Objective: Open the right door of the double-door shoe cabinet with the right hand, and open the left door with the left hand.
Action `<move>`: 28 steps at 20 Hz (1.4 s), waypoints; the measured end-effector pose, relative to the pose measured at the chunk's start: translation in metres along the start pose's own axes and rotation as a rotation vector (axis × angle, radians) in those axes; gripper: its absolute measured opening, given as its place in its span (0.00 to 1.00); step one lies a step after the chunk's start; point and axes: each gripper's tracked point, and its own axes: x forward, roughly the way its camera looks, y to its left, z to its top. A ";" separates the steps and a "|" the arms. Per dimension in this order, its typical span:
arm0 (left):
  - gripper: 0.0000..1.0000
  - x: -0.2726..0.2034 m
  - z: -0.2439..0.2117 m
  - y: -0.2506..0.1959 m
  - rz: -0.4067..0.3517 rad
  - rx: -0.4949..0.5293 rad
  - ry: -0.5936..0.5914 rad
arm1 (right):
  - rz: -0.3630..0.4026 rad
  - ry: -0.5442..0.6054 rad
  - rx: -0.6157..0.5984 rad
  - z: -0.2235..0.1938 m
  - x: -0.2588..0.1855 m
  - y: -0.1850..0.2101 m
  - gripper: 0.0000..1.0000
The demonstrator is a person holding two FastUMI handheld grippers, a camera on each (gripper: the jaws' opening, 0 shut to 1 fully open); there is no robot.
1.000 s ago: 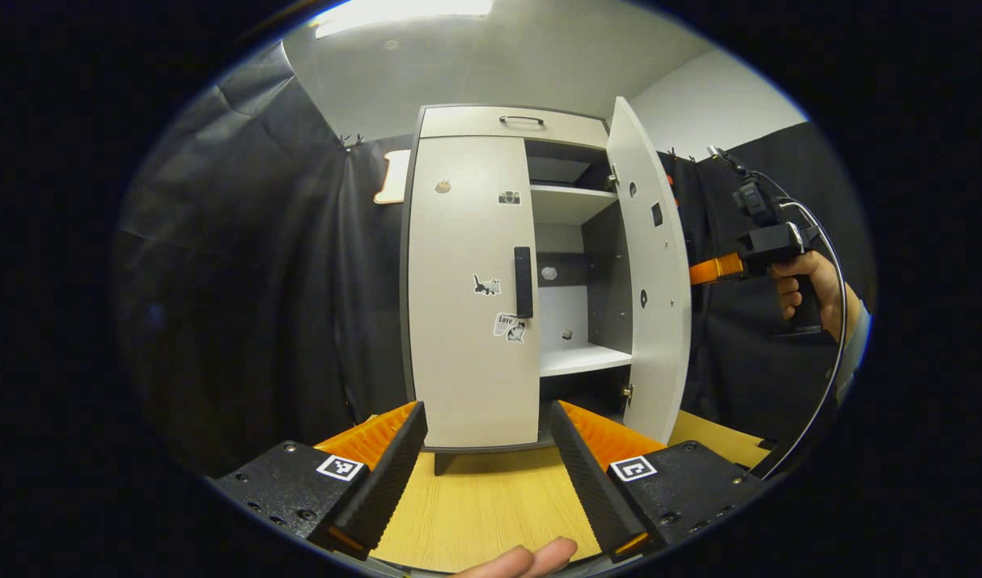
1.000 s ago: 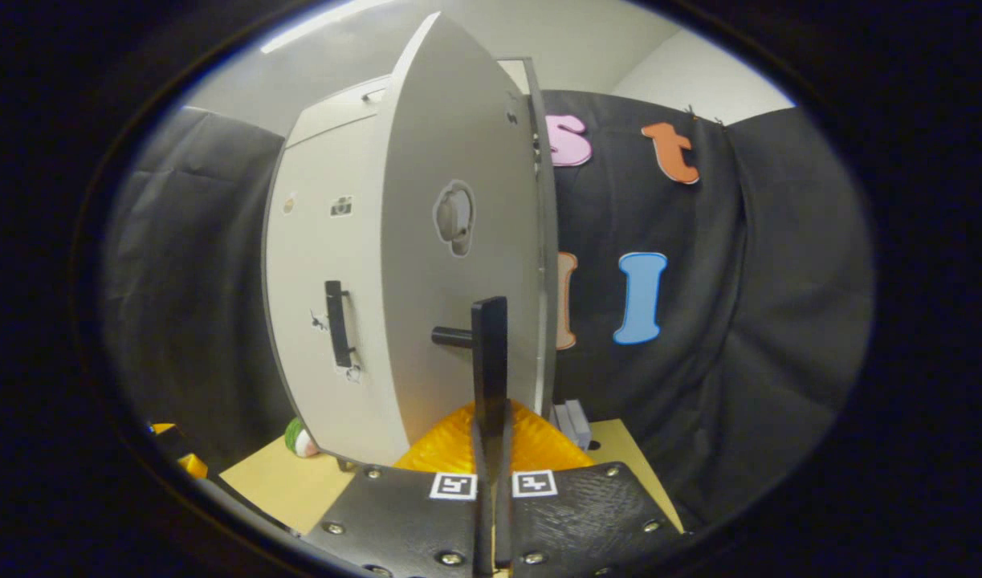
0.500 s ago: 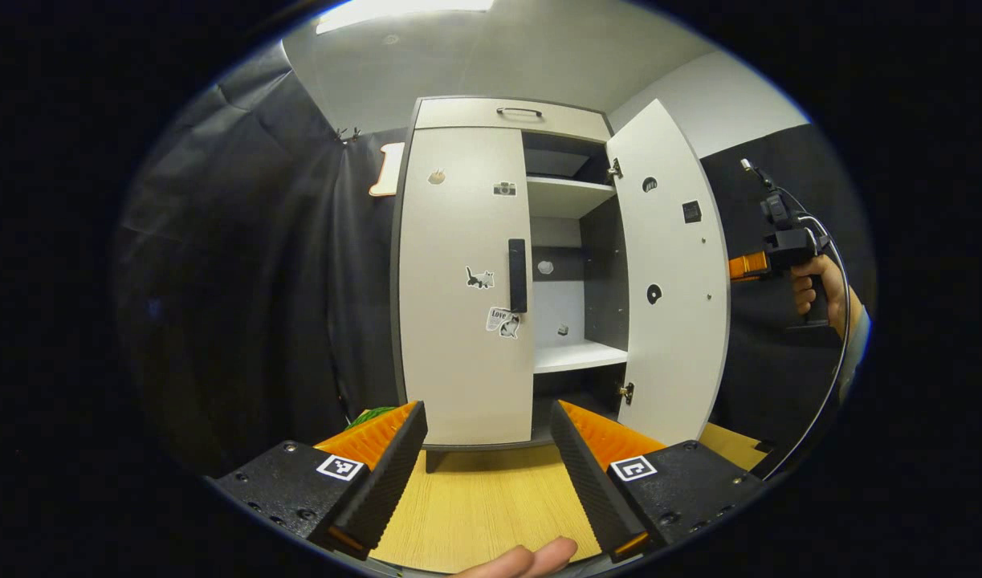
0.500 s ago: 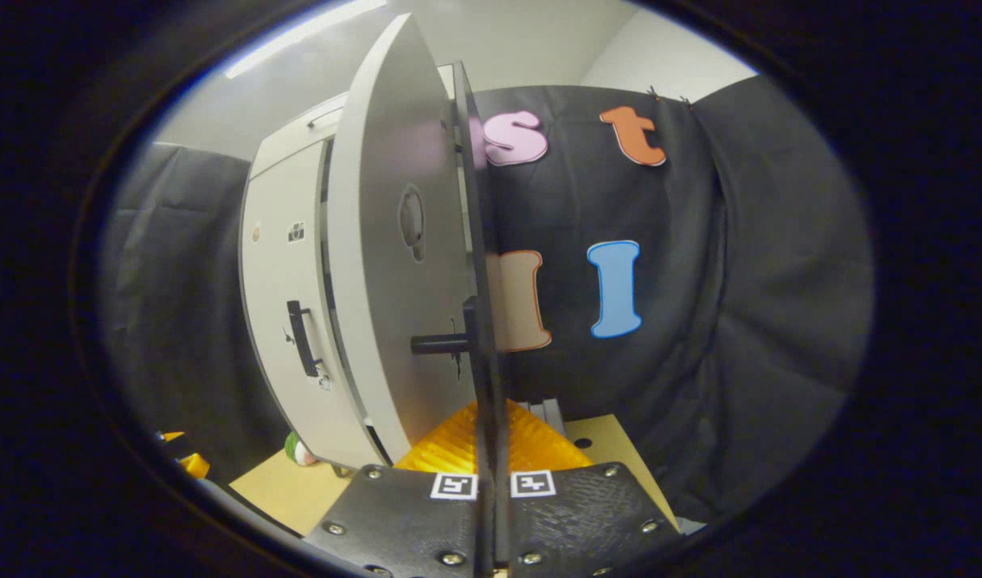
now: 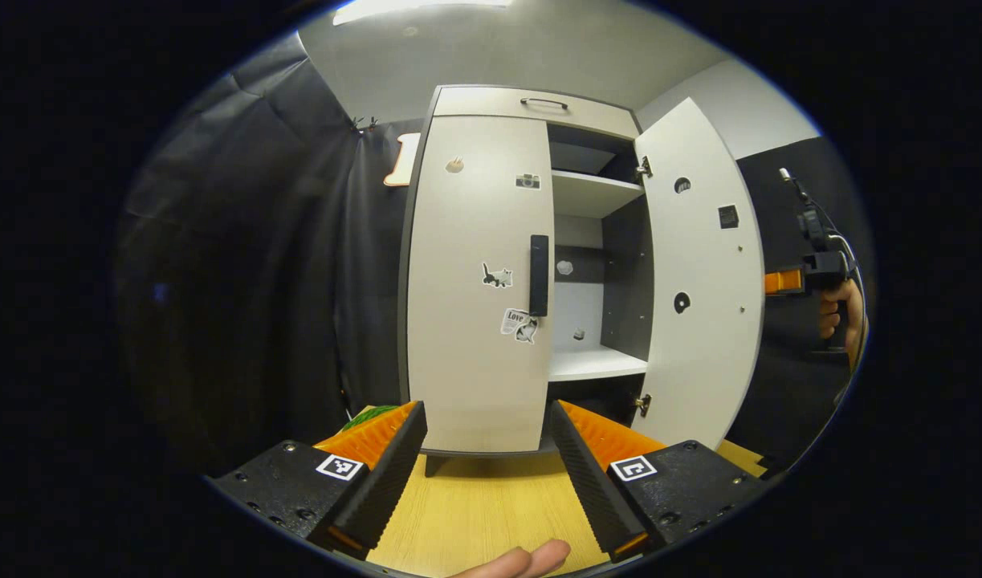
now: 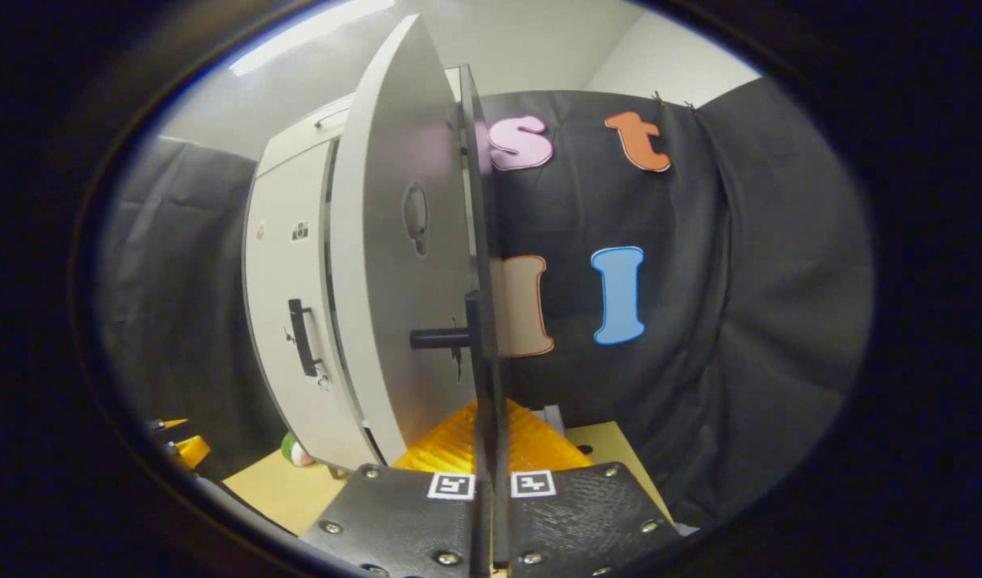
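Black gripper bodies bear square tag markings.

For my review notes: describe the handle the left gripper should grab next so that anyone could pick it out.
Start at the pale shoe cabinet on the wooden table. On its closed left door, the handle is a dark vertical bar at the inner edge, beside a cat sticker, unlike the horizontal drawer handle above.

Ceiling light glares overhead; fisheye edges bend, corners dim.
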 end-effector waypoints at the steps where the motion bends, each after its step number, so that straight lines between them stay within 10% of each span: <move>1: 0.96 0.007 0.002 -0.003 -0.013 0.001 0.002 | 0.004 -0.001 0.012 -0.001 -0.001 0.000 0.02; 7: 0.96 0.052 0.017 -0.025 -0.095 -0.039 0.024 | -0.092 -0.067 -0.013 0.005 -0.030 -0.020 0.27; 13: 0.96 0.097 0.030 -0.035 -0.105 -0.022 0.036 | -0.219 -0.166 -0.035 0.019 -0.092 -0.038 0.98; 28: 0.93 0.225 0.124 -0.050 -0.052 0.052 -0.053 | -0.111 -0.109 -0.135 -0.020 -0.147 0.055 0.99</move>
